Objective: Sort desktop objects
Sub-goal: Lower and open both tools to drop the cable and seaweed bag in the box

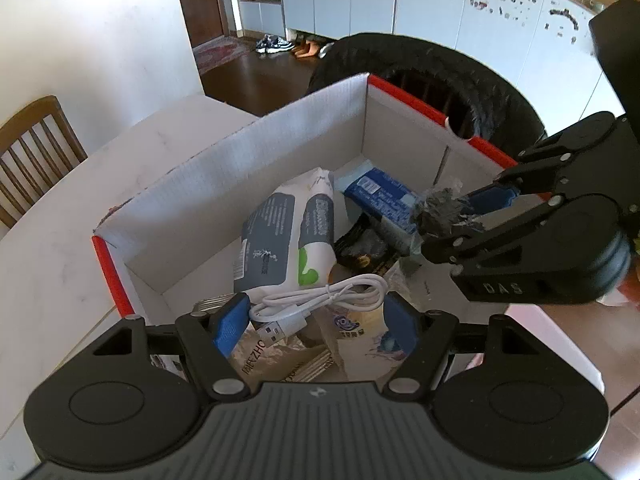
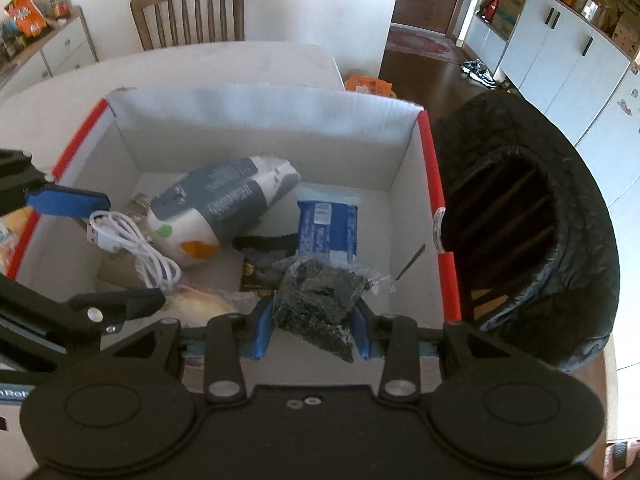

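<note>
The right gripper (image 2: 312, 330) pinches a crinkly clear bag of dark bits (image 2: 318, 300); the left gripper (image 1: 316, 316), spread wide, has a white cable (image 1: 320, 300) between its fingers. Loose, it could slip.

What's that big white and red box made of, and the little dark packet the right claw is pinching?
The box looks like corrugated cardboard: ribbed white walls, matte, red-edged. The packet in the right gripper seems thin clear plastic film, crinkled and glinting, holding dark crumbly bits.

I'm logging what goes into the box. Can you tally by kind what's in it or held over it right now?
White coiled USB cable: 1
Grey-and-white wipes pack: 1
Blue wrapped packet: 1
Black-and-gold sachet: 1
Clear bag of dark bits: 1
Total: 5, not counting partly hidden packets.
</note>
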Action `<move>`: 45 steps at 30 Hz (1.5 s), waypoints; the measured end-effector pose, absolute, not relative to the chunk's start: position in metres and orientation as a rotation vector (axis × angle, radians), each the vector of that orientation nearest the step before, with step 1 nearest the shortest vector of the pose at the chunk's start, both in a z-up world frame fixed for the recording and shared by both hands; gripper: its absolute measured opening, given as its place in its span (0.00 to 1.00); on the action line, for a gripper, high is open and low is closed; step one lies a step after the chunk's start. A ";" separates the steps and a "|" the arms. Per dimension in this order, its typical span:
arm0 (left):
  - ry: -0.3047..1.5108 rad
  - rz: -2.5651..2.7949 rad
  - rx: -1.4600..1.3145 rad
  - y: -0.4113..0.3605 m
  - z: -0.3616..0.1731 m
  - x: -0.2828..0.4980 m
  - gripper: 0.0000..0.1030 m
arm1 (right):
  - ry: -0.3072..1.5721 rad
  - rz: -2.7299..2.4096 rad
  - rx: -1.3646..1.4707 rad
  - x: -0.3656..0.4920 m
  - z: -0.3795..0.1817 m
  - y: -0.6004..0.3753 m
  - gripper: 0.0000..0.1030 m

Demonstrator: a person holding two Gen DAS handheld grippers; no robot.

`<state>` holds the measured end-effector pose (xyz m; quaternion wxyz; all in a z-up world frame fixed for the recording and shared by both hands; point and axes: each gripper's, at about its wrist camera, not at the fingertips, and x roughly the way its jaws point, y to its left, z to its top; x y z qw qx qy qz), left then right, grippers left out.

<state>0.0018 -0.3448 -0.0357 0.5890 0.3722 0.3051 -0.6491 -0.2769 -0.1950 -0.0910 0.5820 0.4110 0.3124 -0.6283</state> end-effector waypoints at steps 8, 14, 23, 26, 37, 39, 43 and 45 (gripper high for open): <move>0.756 -1.500 0.893 -0.351 -0.049 0.005 0.71 | 0.757 -1.426 0.982 -0.276 -0.103 -0.198 0.37; 0.783 -1.500 0.901 -0.351 -0.053 0.006 0.69 | 0.747 -1.427 0.990 -0.279 -0.104 -0.196 0.38; 0.802 -1.499 0.887 -0.349 -0.054 0.008 0.70 | 0.727 -1.436 0.995 -0.281 -0.105 -0.193 0.46; 0.806 -1.502 0.878 -0.347 -0.052 0.008 0.70 | 0.721 -1.437 0.992 -0.280 -0.104 -0.192 0.48; 0.807 -1.525 0.810 -0.337 -0.034 0.012 0.70 | 0.658 -1.431 0.978 -0.285 -0.082 -0.180 0.49; 0.804 -1.535 0.801 -0.333 -0.030 0.012 0.70 | 0.645 -1.426 0.970 -0.285 -0.078 -0.177 0.49; 0.785 -1.549 0.783 -0.324 -0.021 0.011 0.70 | 0.623 -1.419 0.945 -0.284 -0.070 -0.171 0.49; 0.782 -1.555 0.770 -0.319 -0.018 0.012 0.70 | 0.607 -1.414 0.939 -0.283 -0.066 -0.168 0.55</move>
